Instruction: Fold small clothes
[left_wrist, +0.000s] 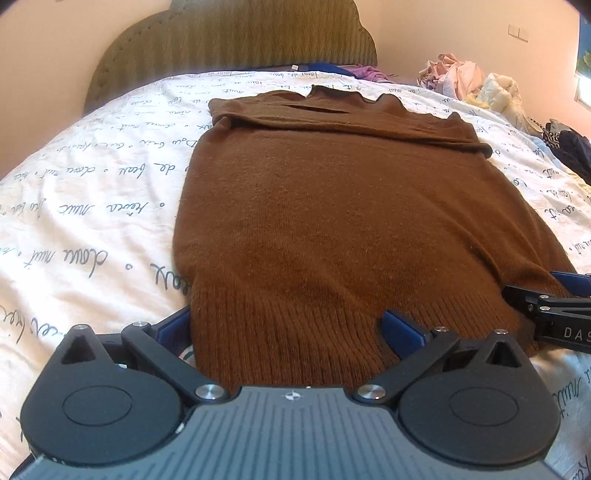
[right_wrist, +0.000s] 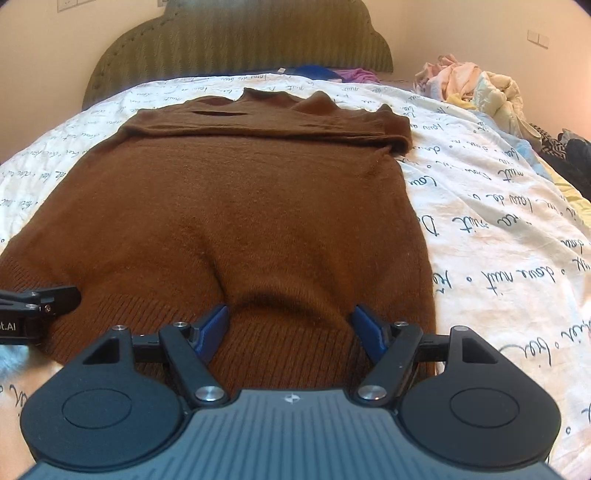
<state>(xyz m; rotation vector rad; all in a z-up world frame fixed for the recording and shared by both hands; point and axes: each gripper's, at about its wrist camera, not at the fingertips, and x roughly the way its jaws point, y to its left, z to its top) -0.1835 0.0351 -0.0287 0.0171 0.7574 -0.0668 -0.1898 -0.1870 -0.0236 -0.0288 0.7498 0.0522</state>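
Observation:
A brown knit sweater (left_wrist: 332, 206) lies flat on the bed, collar far, ribbed hem near, with both sleeves folded across the chest. It also shows in the right wrist view (right_wrist: 236, 206). My left gripper (left_wrist: 291, 325) is open at the hem's near left part, its blue pads (left_wrist: 400, 326) spread wide over the ribbing. My right gripper (right_wrist: 291, 325) is open at the hem's near right part, with a hump of fabric between its blue fingers (right_wrist: 214, 325). Each gripper shows at the edge of the other's view (left_wrist: 554, 314) (right_wrist: 33, 310).
The bed has a white cover with dark script (left_wrist: 92, 206) and an olive headboard (left_wrist: 236, 40). A pile of pale clothes (left_wrist: 476, 81) lies at the far right, dark clothes (left_wrist: 569, 147) at the right edge. Blue and purple items (right_wrist: 332, 74) lie by the headboard.

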